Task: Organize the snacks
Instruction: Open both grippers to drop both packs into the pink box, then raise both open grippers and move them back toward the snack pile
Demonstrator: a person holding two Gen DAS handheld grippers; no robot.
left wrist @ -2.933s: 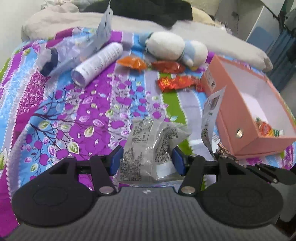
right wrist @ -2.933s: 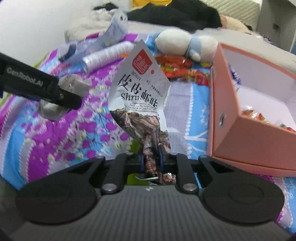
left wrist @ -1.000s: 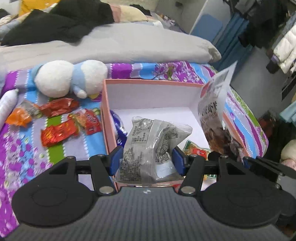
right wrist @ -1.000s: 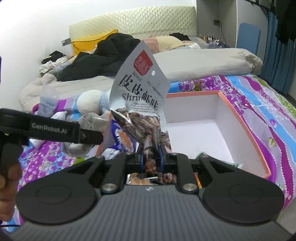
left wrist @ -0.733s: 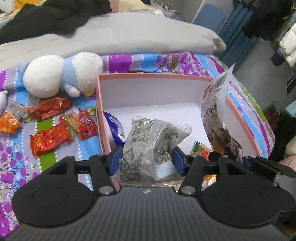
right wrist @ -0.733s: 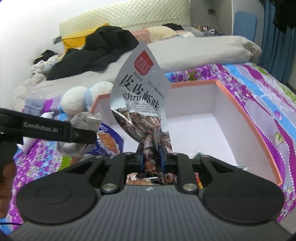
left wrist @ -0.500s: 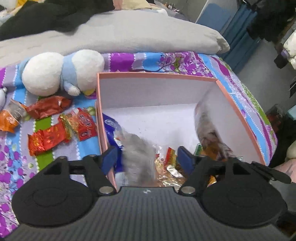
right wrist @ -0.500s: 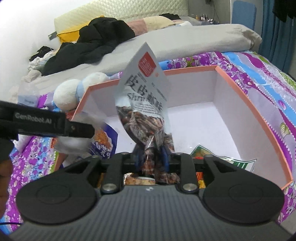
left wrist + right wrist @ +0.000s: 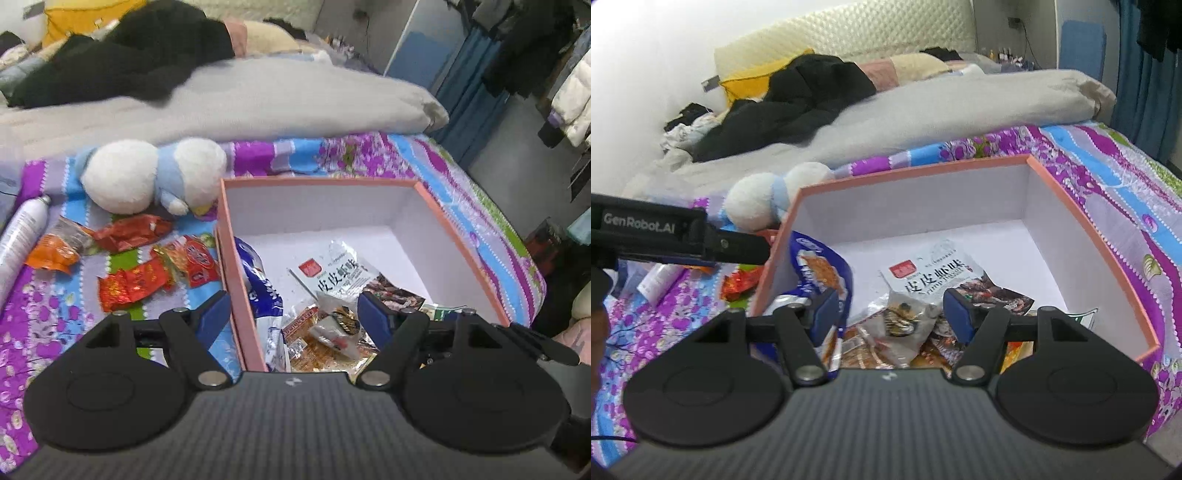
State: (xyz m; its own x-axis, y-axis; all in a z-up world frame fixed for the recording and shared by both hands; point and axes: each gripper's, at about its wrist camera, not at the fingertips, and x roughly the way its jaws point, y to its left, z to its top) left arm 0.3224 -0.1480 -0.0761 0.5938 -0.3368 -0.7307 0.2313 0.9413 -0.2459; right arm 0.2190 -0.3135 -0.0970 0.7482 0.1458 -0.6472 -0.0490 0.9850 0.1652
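Note:
A pink box (image 9: 236, 280) (image 9: 1082, 225) with a white inside sits on the flowered bedspread. In it lie the silver shrimp-snack bag (image 9: 343, 273) (image 9: 938, 277), a clear grey packet (image 9: 334, 325) (image 9: 905, 325), a blue bag (image 9: 262, 288) (image 9: 820, 269) against the left wall, and several small snacks. My left gripper (image 9: 293, 314) is open and empty over the box's near left corner. My right gripper (image 9: 886, 310) is open and empty over the box's near side. The left gripper's arm (image 9: 676, 236) crosses the right wrist view.
Red and orange snack packets (image 9: 136, 277) lie on the bedspread left of the box. A white and blue plush toy (image 9: 147, 181) sits behind them. A white spray can (image 9: 18, 240) lies at the far left. A grey duvet (image 9: 258, 99) and dark clothes lie behind.
Both grippers opened and let go. The grey packet and the shrimp-snack bag dropped into the box and now lie on its floor.

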